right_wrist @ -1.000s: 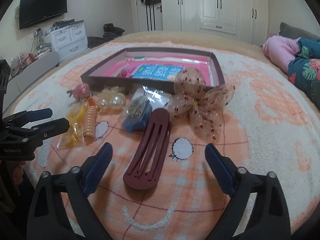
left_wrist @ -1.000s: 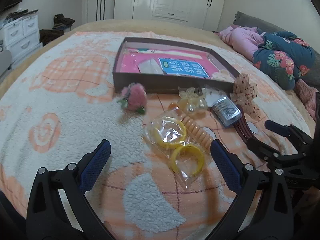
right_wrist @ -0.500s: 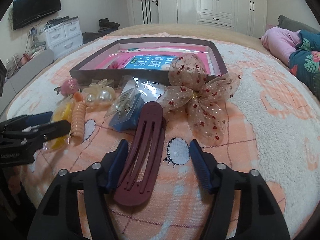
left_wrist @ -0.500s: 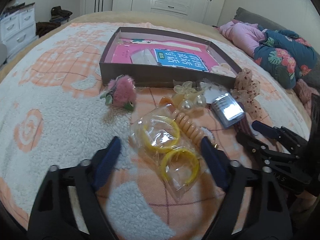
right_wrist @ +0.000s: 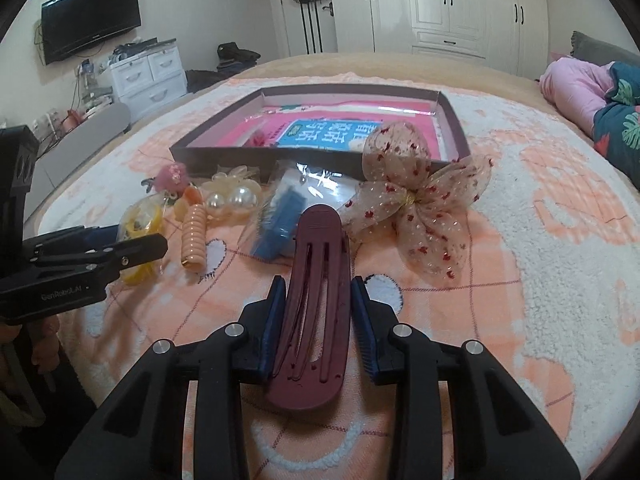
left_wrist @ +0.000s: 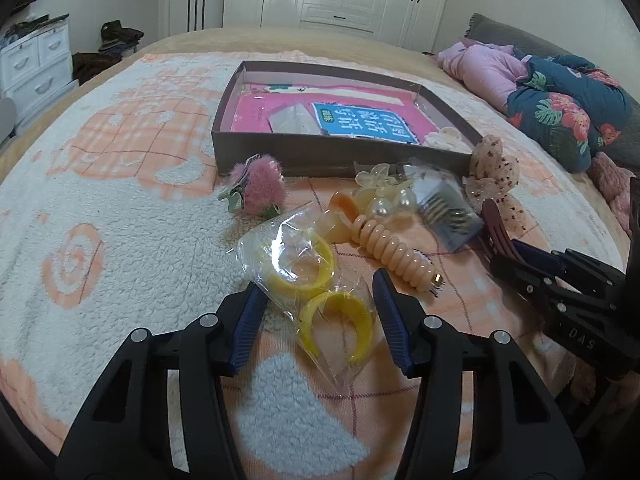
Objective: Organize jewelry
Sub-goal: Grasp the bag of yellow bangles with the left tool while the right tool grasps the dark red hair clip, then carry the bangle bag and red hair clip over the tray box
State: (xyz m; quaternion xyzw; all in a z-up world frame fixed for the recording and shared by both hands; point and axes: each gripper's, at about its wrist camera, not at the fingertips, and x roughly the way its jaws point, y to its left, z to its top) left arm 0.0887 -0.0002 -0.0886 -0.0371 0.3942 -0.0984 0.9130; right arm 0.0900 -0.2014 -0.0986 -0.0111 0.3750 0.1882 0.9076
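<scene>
A clear bag of yellow bangles (left_wrist: 296,264) lies on the orange and white blanket. My left gripper (left_wrist: 316,282) straddles it, jaws closing, the pads (left_wrist: 246,320) at the bag's edges without squeezing it. A maroon hair clip (right_wrist: 316,312) lies lengthwise between the jaws of my right gripper (right_wrist: 319,280), which are closing with both pads against its sides. The dark open box (left_wrist: 320,156) with pink and blue cards inside sits behind the pile. A pink fluffy clip (left_wrist: 260,190), a peach spiral hair tie (left_wrist: 390,250), a pearl clip (left_wrist: 380,200), a bagged blue comb (left_wrist: 448,210) and a dotted gauze bow (right_wrist: 416,196) lie between.
Everything rests on a bed. Pink and floral bedding (left_wrist: 552,100) is heaped at the right edge. White drawers (right_wrist: 148,72) and a wall TV (right_wrist: 92,16) stand left of the bed, with white wardrobes (right_wrist: 440,4) behind.
Both pairs of jaws have narrowed from wide open. The left now brackets the bangle bag closely, and the right has come in against the maroon clip.
</scene>
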